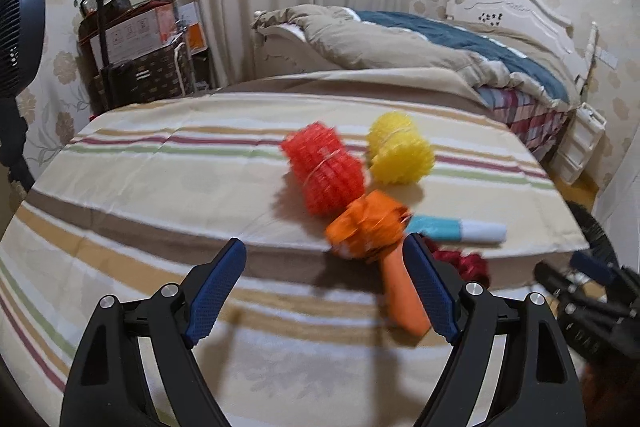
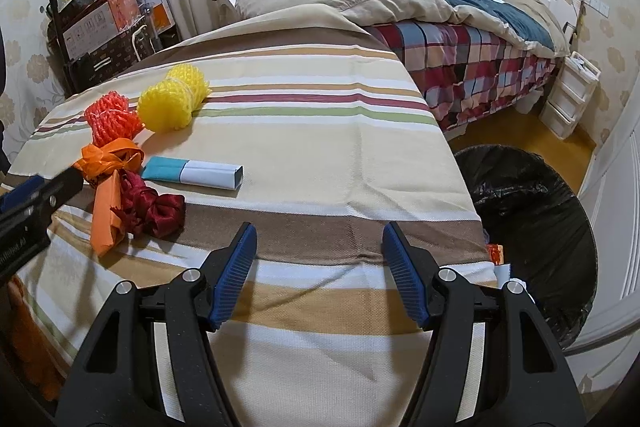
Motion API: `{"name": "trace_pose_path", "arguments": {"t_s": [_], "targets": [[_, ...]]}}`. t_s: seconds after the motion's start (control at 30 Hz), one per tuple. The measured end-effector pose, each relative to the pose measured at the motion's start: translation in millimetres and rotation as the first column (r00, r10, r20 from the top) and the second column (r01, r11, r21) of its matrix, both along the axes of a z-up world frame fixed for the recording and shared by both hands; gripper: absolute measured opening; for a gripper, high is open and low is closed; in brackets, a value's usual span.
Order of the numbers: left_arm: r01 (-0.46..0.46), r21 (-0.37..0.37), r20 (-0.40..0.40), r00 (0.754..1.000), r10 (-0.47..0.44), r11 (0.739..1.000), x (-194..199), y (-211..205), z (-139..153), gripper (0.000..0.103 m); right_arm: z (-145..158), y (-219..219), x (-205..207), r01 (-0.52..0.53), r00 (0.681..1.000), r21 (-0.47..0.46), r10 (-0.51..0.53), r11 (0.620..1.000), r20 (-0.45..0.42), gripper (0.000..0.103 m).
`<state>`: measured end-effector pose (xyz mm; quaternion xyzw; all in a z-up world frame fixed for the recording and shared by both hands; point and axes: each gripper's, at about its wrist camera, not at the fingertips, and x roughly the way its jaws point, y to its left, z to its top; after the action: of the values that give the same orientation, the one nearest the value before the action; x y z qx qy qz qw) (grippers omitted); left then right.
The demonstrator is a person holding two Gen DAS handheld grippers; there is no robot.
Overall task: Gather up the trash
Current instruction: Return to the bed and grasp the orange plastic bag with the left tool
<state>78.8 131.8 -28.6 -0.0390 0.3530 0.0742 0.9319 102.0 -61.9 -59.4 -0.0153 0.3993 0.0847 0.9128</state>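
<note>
Trash lies on a striped tablecloth [image 2: 320,147]: a red foam net [image 1: 324,167] [image 2: 110,121], a yellow foam net [image 1: 400,153] [image 2: 172,101], a knotted orange plastic bag [image 1: 372,227] [image 2: 108,183], a dark red bag [image 2: 154,209] [image 1: 464,263] and a blue-and-white carton [image 2: 196,175] [image 1: 456,229]. My left gripper [image 1: 328,287] is open, its right finger beside the orange bag's tail. My right gripper [image 2: 320,271] is open and empty above the cloth, right of the trash. A black-lined bin [image 2: 532,223] stands at the table's right.
A bed [image 2: 460,27] with quilts stands behind the table. White drawers [image 2: 568,95] are by the bed. A cart of boxes [image 1: 136,51] and a fan [image 1: 20,27] stand at the left wall. A white door [image 2: 612,227] is at the right.
</note>
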Motion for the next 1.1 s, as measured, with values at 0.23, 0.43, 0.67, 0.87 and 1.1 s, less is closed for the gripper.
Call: {"name": "trace_pose_path", "arguments": {"t_s": [0.23, 0.43, 0.67, 0.87, 1.1], "targets": [[0.006, 0.021, -0.035, 0.999, -0.005, 1.000, 27.1, -5.4, -6.7, 0.082, -1.2, -0.4, 0.7, 0.000, 1.000, -0.002, 0.000, 1.000, -0.005, 0.064], [0.022, 0.011, -0.064, 0.998, -0.022, 1.000, 20.7, 4.3, -13.3, 0.077, -0.9, 0.3, 0.6, -0.002, 1.000, -0.007, 0.002, 1.000, -0.004, 0.064], [0.030, 0.031, -0.073, 0.997, -0.027, 0.999, 3.5, 14.4, -15.2, 0.076, -1.7, 2.4, 0.3, -0.004, 1.000, -0.016, 0.004, 1.000, -0.004, 0.065], [0.032, 0.028, -0.067, 0.997, -0.030, 0.999, 2.1, 16.7, -15.2, 0.076, -1.7, 2.5, 0.9, -0.009, 1.000, -0.026, 0.009, 1.000, -0.003, 0.065], [0.052, -0.003, -0.070, 0.996, -0.052, 0.999, 4.4, 14.6, -11.2, 0.076, -1.8, 3.9, -0.3, -0.008, 1.000, -0.028, 0.008, 1.000, -0.003, 0.065]]}}
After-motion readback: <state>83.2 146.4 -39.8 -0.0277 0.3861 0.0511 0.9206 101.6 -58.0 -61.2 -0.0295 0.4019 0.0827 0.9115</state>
